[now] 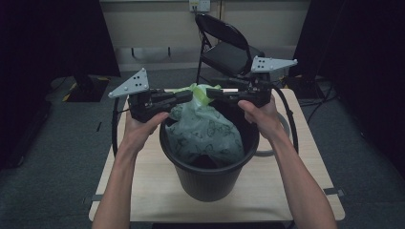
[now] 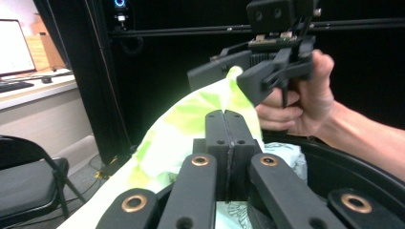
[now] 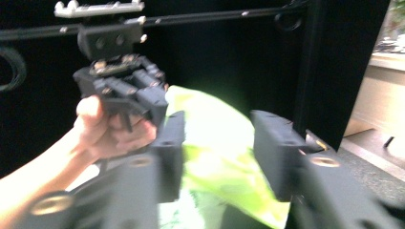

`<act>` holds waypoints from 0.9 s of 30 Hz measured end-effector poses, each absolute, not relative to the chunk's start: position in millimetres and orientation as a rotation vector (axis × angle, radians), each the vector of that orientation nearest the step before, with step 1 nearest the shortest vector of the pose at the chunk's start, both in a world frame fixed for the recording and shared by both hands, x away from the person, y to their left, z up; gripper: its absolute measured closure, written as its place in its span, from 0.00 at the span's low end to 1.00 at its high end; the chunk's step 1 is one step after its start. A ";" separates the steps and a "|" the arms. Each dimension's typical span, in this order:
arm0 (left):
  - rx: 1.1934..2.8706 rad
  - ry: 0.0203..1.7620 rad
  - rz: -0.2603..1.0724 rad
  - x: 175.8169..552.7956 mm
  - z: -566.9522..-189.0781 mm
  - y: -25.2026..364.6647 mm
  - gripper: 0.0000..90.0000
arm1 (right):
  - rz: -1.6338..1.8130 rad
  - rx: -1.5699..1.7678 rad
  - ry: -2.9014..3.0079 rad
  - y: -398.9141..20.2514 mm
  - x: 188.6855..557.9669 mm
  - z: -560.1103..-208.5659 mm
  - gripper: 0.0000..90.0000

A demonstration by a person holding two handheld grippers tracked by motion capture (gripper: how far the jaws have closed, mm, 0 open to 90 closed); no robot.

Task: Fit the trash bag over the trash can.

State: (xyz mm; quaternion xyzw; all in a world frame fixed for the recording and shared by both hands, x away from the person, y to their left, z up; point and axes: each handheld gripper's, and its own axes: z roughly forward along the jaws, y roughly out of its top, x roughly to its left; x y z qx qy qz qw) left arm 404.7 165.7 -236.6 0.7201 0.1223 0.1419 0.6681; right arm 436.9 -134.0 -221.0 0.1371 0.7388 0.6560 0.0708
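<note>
A black bin (image 1: 210, 181) stands on the wooden table (image 1: 143, 191), with a pale green printed bag (image 1: 205, 129) bunched up inside it and rising above its rim. My left gripper (image 1: 188, 97) is level over the bin's far left rim, jaws pressed together (image 2: 224, 114) on the bag's top edge (image 2: 191, 114). Facing it from the right, my right gripper (image 1: 210, 94) stands open (image 3: 217, 129). The bag's bright green edge (image 3: 215, 143) hangs between its jaws, with a gap on one side. The bin's wall (image 2: 344, 167) curves below the right hand.
A black folding chair (image 1: 229, 47) stands just behind the table. A grey ring (image 1: 272, 152) lies on the table to the right of the bin. Dark curtains close in both sides. Cables loop from each gripper down beside the bin.
</note>
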 end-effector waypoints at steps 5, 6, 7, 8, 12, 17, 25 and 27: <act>1.618 0.267 0.299 406.3 -237.5 162.5 1.00 | 1.941 0.374 2.227 -129.7 434.1 -219.6 0.99; 1.617 0.269 0.302 406.3 -237.5 161.2 0.95 | 1.940 0.377 2.223 -129.2 434.1 -218.9 0.99; 1.619 0.282 0.314 406.0 -237.2 160.3 0.83 | 1.939 0.382 2.217 -128.8 434.4 -218.2 0.99; 1.616 0.286 0.316 406.0 -237.1 159.6 0.74 | 1.939 0.389 2.213 -128.6 434.6 -217.5 1.00; 1.608 0.312 0.336 407.3 -235.2 157.4 0.49 | 1.938 0.403 2.195 -126.7 433.8 -215.4 1.00; 1.627 0.331 0.333 412.1 -231.6 151.6 0.38 | 1.932 0.393 2.192 -119.9 430.3 -211.8 1.00; 1.650 0.316 0.324 413.3 -233.7 151.5 0.97 | 1.903 0.404 2.188 -117.3 430.1 -211.1 1.00; 1.634 0.304 0.331 411.3 -234.5 154.9 1.00 | 1.896 0.419 2.179 -120.1 431.7 -211.2 1.00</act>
